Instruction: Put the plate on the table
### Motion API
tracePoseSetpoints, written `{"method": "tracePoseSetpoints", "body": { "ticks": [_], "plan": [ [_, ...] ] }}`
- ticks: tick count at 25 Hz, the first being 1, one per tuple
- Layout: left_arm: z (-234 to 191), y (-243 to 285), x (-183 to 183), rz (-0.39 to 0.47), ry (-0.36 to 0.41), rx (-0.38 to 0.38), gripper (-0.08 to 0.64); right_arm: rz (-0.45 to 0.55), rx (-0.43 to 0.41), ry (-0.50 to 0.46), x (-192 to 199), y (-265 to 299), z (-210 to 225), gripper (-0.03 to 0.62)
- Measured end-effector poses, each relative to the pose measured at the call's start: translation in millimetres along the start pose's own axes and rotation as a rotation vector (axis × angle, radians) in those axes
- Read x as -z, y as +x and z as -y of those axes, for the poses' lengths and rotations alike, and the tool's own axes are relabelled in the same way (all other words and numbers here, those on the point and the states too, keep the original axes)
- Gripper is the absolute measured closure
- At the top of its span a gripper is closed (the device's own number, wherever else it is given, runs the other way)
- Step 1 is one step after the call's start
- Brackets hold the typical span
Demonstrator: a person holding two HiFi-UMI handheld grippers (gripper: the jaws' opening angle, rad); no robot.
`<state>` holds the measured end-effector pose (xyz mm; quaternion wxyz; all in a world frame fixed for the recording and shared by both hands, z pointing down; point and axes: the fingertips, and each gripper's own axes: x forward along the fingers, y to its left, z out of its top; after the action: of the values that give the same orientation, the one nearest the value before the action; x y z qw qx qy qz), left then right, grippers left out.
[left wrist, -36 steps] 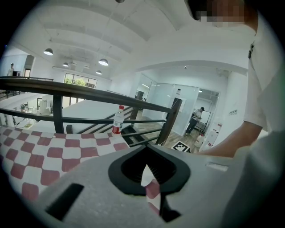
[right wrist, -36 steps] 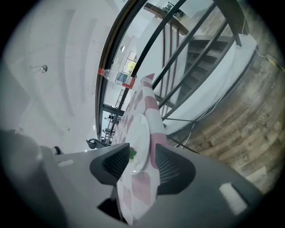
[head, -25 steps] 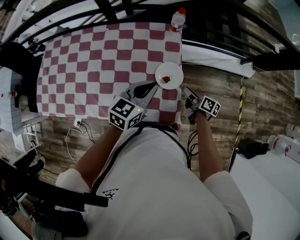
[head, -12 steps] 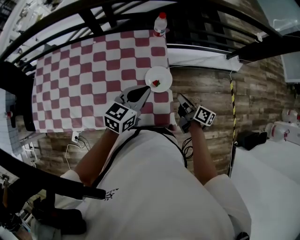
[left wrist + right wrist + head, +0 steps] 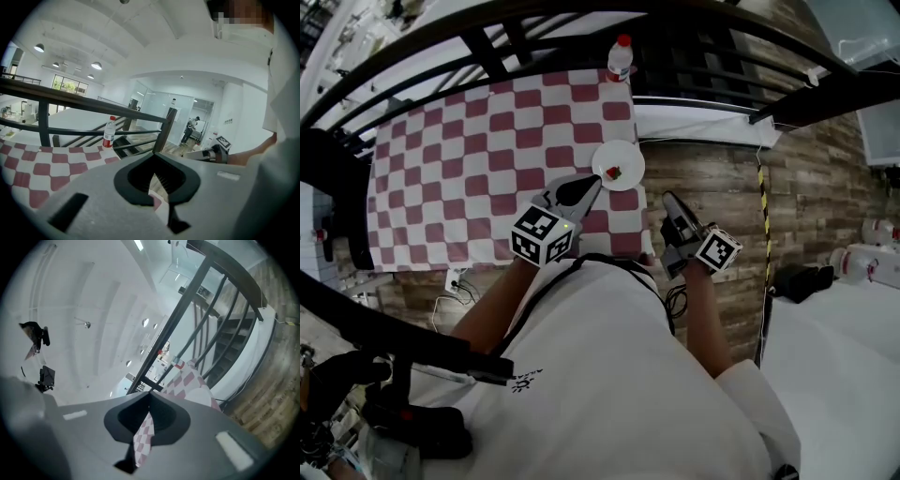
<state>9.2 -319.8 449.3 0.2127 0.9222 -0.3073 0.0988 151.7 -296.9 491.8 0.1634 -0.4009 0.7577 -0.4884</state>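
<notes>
The plate (image 5: pixel 626 158) is a small, round, smooth white disc that lies flat on the table (image 5: pixel 459 169), close to the right edge of its red-and-white checked cloth. A small red morsel (image 5: pixel 616 172) sits on the plate. The left gripper (image 5: pixel 596 180) reaches the near-left rim of the plate. Its grey matte jaws are together at the tips, leaving only the spade-shaped dark opening behind them, and nothing shows between them. A cube with black-and-white square markers sits at its rear. To the near right of the plate, off the cloth and over the wood-plank floor (image 5: pixel 712 178), the right gripper (image 5: pixel 668 199) has its jaws closed and empty. Beyond the plate, at the cloth's far corner, a clear plastic bottle (image 5: pixel 621 58) with a red cap stands upright. Further beyond the plate, past the bottle, black metal railing bars (image 5: pixel 534 28) run across.
</notes>
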Motion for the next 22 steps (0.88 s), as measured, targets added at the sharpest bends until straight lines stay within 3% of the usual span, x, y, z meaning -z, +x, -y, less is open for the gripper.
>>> {"method": "tracePoseSetpoints", "body": {
  "ticks": [10, 22],
  "plan": [
    [-9.8, -8.9, -4.7, 0.014, 0.000, -0.006, 0.558, 0.040, -0.078, -0.101, -7.9, 1.1, -44.6, 0.586],
    [-11.3, -5.3, -11.3, 0.021, 0.004, 0.004, 0.558, 0.044, -0.099, -0.174, -13.6, 5.9, -65.4, 0.586]
  ]
}}
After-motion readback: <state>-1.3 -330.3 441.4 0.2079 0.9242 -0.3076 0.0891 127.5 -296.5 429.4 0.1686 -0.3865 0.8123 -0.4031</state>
